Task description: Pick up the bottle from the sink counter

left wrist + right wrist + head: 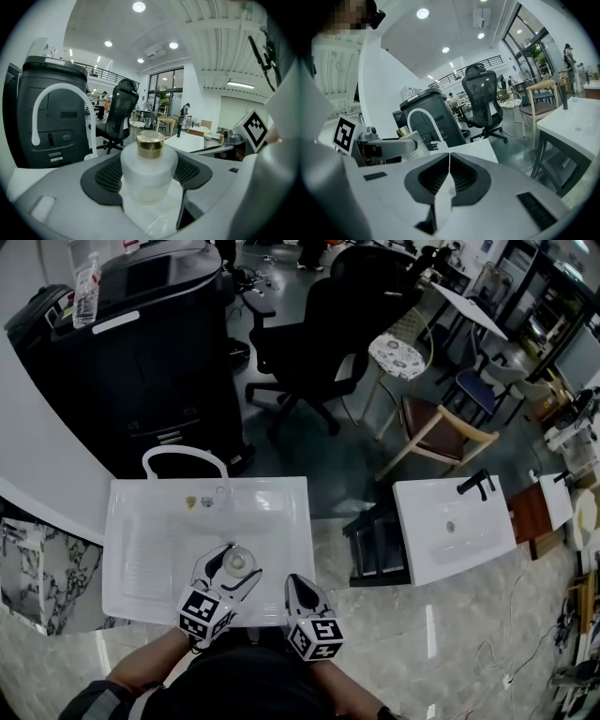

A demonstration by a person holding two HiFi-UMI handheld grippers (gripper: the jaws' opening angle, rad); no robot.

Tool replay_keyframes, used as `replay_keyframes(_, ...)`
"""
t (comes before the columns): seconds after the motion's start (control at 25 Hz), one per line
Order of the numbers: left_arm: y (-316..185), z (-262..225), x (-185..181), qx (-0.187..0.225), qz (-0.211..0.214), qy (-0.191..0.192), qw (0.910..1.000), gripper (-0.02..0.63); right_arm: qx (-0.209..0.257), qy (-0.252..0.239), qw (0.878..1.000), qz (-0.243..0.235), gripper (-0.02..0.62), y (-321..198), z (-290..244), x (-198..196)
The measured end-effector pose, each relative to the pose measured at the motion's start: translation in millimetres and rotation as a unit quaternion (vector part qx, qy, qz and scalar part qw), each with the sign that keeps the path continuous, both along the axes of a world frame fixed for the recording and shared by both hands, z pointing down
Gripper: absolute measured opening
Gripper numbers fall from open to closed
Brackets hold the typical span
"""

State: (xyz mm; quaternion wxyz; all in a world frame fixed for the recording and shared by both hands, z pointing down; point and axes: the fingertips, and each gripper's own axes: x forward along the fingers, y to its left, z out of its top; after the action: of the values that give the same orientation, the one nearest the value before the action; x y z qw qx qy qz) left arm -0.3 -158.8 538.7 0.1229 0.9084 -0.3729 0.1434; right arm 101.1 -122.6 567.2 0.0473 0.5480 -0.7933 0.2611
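Frosted bottle with gold cap: stands upright at lower centre of the left gripper view; sits between the two dark pads of the left claw, which pinches it from both sides; in the head view lies low and left of centre, over the basin of the white sink bench; resting on the bench or raised off it, cannot tell.

Right claw: pressed together, pads meeting along a thin line, nothing between them; hangs just right of the left claw at the bench's near edge in the head view; apart from the bottle.

Beyond, at the bench's far edge: white arched faucet; behind it, upper left of the head view, a tall black cabinet; at upper centre a black office chair; right of centre a wooden chair and a second white sink.
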Motion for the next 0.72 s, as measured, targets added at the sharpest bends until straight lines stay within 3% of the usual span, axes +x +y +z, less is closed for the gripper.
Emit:
replay_keyframes(0.4,30.8,-30.2,-7.0,0.03,0.008,0.018,0.9994,0.336,0.02,0.003,1.0,0.003,0.011,-5.2,-14.5,0.1)
replay_keyframes(0.72,43.7,-33.4,-18.1,0.045,0.005,0.014,0.9989,0.337,0.035,0.02,0.999,-0.021,0.009,-8.9,-23.8,-11.5)
